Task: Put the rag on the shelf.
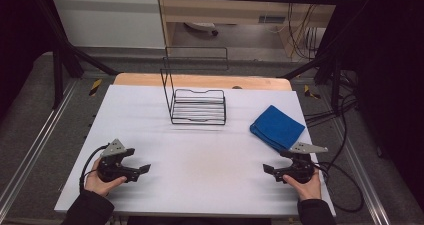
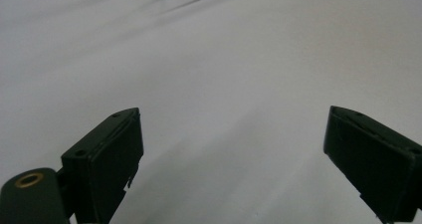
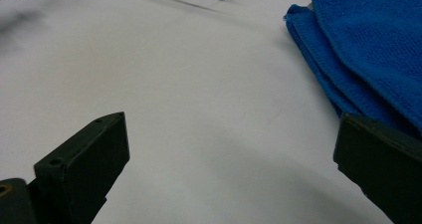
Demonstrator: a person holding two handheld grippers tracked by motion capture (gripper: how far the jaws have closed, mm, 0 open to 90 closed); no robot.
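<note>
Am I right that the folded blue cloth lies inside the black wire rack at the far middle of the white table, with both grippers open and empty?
Not quite: the folded blue cloth lies flat on the white table, to the right of the black wire rack and apart from it, as the high view shows. The rest holds: the left gripper and right gripper are both open and empty.

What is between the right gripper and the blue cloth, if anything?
Nothing visible. The right gripper is open, and the folded blue cloth lies just beyond it, with bare white table around. The wire rack stands farther off, to the side.
</note>
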